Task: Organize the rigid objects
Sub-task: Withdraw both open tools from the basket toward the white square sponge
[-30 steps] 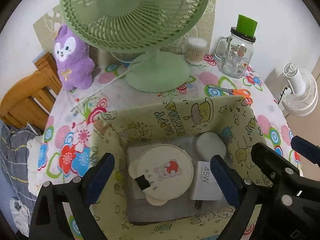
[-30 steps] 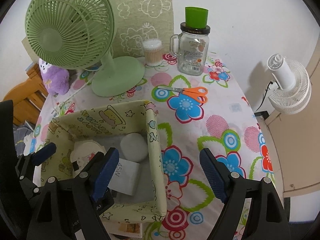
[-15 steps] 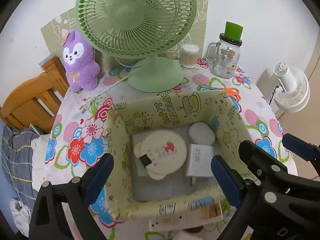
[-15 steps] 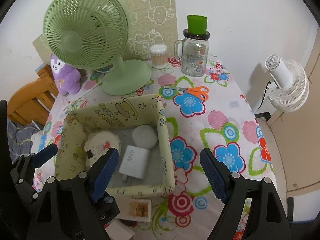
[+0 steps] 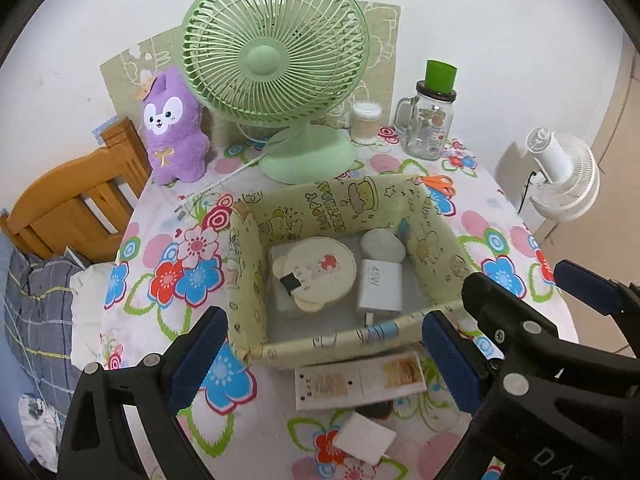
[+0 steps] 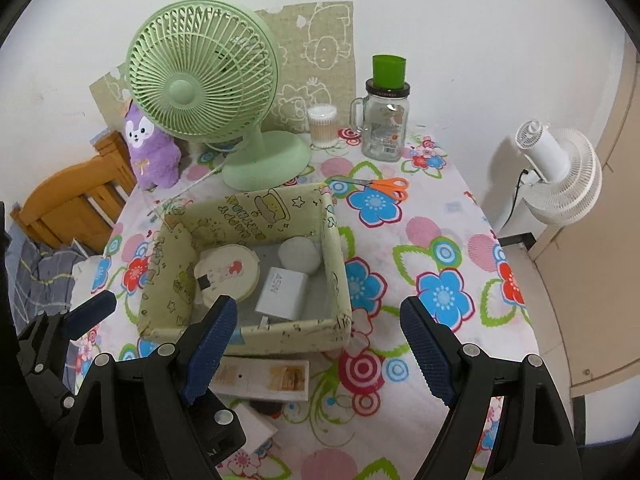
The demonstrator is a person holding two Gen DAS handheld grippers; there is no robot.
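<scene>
Both my claws (image 5: 324, 360) (image 6: 320, 344) gape wide, empty, near the fabric box (image 6: 336, 264); inside it, a white charger (image 5: 379, 285) reads "45W".

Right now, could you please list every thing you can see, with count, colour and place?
storage box: 1, pale yellow, table centre
round case: 1, cream, in box, left
charger: 1, white, in box, middle
round puck: 1, white, in box, far right
desk fan: 1, green, behind box
plush toy: 1, purple, far left
cotton swab tub: 1, clear, by wall
glass jar: 1, clear with green cup on top, by wall
scissors: 1, orange, right of box
leaflet: 1, white, in front of box
white fan: 1, beside table
left tongs: 1, open, empty
right tongs: 1, open, empty
</scene>
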